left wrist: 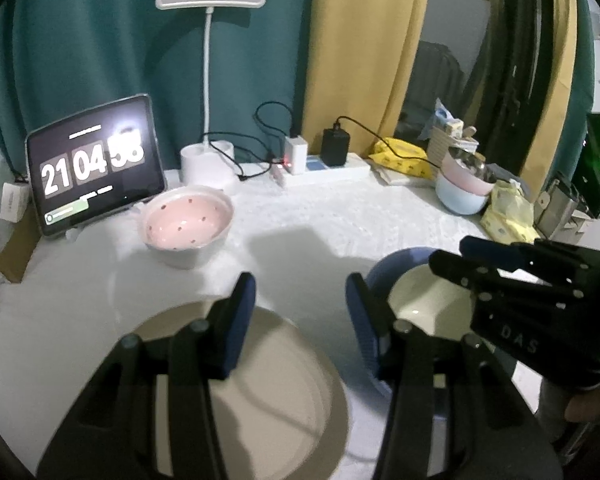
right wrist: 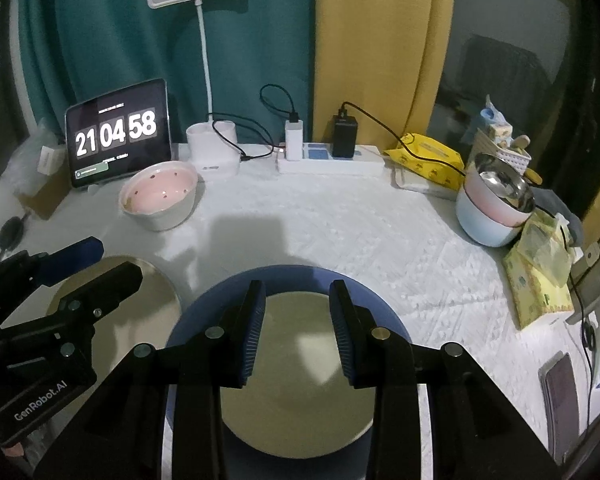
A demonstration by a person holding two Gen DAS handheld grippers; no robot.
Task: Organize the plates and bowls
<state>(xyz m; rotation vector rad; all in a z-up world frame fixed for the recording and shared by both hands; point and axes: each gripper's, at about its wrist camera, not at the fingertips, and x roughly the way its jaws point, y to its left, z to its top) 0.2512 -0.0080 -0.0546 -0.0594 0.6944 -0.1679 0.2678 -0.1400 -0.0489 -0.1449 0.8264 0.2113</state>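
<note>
Two pieces of crockery lie low in the left wrist view: a beige plate (left wrist: 260, 392) under the left tongs (left wrist: 300, 320), and at lower right a blue bowl (left wrist: 380, 276) with a cream inside, partly hidden by the right tongs (left wrist: 452, 256). The left tongs are spread wide with nothing held between them. Whether the right tongs are open cannot be told from this side. A pink bowl (left wrist: 188, 220) with dark spots is seen at centre left on the white desk (left wrist: 320, 216), before a tablet (left wrist: 96, 164). Stacked bowls (left wrist: 464, 192) stand at the right edge.

In the right wrist view the blue bowl (right wrist: 204, 312) fills the lower centre, and the right tongs (right wrist: 298, 328) are shown parted above its inside, gripping nothing. The left tongs (right wrist: 96, 256) enter at lower left, over the plate (right wrist: 152, 300); here the plate and blue bowl are seen to lie just beside each other. The pink bowl (right wrist: 160, 192) sits at upper left, well apart from the stack (right wrist: 492, 208) at right, whose top bowl is shown as shiny metal inside.

All pieces are judged stiff, glazed, slippery and breakable. A bowl is best taken by its rim, one finger inside and one outside; the plate by its raised edge.
</note>
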